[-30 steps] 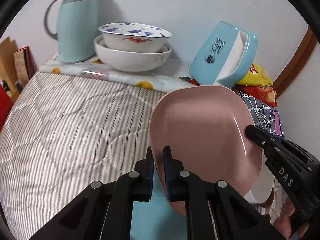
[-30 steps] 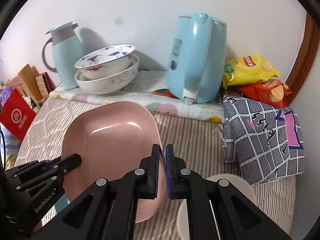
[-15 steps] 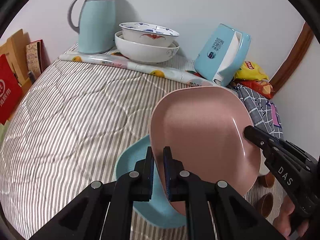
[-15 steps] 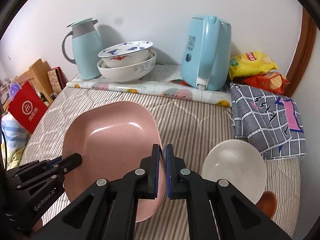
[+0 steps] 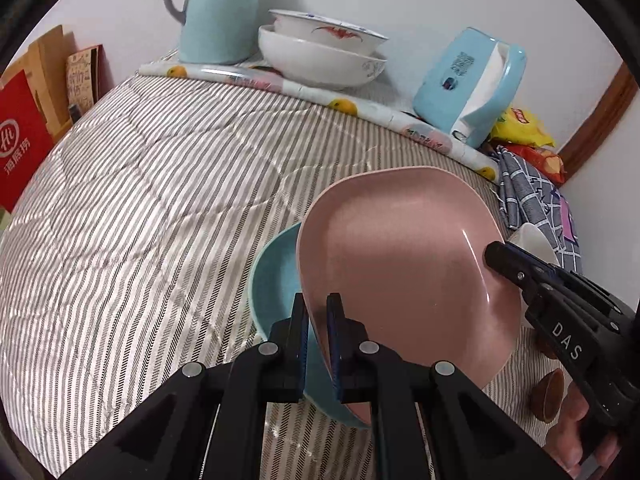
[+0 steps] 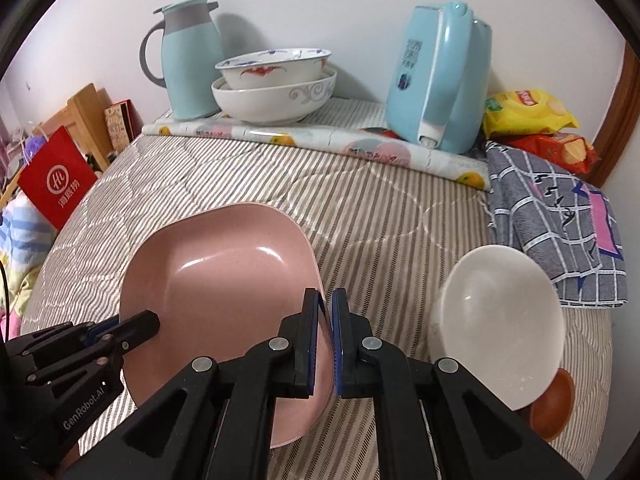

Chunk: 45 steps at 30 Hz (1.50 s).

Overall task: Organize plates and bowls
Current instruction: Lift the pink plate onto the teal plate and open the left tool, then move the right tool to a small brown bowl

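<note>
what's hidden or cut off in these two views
- Blue plate: left view, mostly under the pink plate; right view, fully hidden.
- Brown dish: right view, partly behind the white bowl.
- Jug: left view, top cut off.
- Snack bags: print too small.

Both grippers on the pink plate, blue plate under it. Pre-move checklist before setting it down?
1. Left gripper shut on the pink plate rim: ok.
2. Right gripper shut on the opposite rim: ok.
3. Blue plate lies under the pink plate as the landing spot: ok, its left part shows in the left wrist view.
4. Pink plate centred over the blue plate: cannot tell, most of the blue one is hidden.
5. White bowl apart from the pink plate: ok, striped cover shows between them.
6. Brown dish out of the path: ok, it sits beyond the white bowl.
</note>
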Tool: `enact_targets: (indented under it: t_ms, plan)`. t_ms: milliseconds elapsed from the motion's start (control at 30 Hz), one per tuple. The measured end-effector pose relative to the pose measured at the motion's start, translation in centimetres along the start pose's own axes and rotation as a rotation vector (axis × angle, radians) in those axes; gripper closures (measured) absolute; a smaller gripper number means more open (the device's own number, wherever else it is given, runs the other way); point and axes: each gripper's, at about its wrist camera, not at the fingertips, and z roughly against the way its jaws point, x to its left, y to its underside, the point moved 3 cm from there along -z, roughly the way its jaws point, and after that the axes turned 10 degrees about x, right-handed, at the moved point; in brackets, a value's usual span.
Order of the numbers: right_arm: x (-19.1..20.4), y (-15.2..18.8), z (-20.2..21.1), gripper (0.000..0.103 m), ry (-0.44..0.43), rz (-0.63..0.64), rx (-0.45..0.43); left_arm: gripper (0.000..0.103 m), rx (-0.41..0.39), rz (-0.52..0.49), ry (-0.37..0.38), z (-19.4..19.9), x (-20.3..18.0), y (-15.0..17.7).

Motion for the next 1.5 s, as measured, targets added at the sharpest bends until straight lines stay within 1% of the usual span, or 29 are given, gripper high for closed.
enact_targets:
  t_ms: [300,467,533,633,700,767,833,867,900,1200,1433,1467,1500]
  plan:
    - [0.6,-0.7,-2.0,0.095,-0.024,0.020,0.024,0.093,0.029,0.019,-0.026,-1.1,0.8,-0.2]
    - [0.6,-0.9,-2.4,0.094,-0.032,0.034,0.032,0.092,0.043,-0.007,-0.032,-1.0,0.7,0.0]
    - [0.5,-0.9,-2.4,0.092,-0.044,0.033,0.037,0.091,0.046,-0.008,-0.026,-0.9,0.7,0.0]
    - [0.4,-0.7,-2.1,0.087,-0.032,0.039,0.032,0.088,0.040,-0.009,-0.021,-0.5,0.7,0.1]
    - [0.3,-0.4,-1.7,0.079,-0.028,0.036,0.023,0.083,0.033,-0.014,-0.017,-0.1,0.6,0.3]
    - [0.1,-0.2,-1.3,0.075,-0.032,0.031,0.016,0.078,0.025,-0.022,-0.018,0.3,0.3,0.4]
    - [-0.1,0.2,-0.8,0.075,-0.030,0.023,0.004,0.071,0.015,-0.027,-0.023,0.8,0.1,0.7]
    - [-0.2,0.3,-0.5,0.074,-0.030,0.018,0.000,0.065,0.015,-0.030,-0.032,1.0,0.0,0.8]
    - [-0.3,0.6,-0.3,0.074,-0.032,0.013,-0.002,0.061,0.013,-0.032,-0.036,1.1,-0.1,1.0]
    - [-0.9,2.6,1.8,0.074,-0.027,-0.004,-0.028,0.061,-0.006,-0.029,-0.033,2.5,-0.2,2.5]
    - [-2.7,4.6,4.4,0.074,-0.028,-0.053,-0.063,0.061,-0.028,-0.061,-0.009,4.0,-1.7,3.2]
    - [-3.0,4.8,4.7,0.074,-0.026,-0.060,-0.066,0.061,-0.037,-0.071,-0.008,4.3,-2.1,3.3]
    - [-3.4,5.2,5.2,0.070,-0.021,-0.068,-0.071,0.061,-0.042,-0.077,-0.008,4.6,-2.5,3.4]
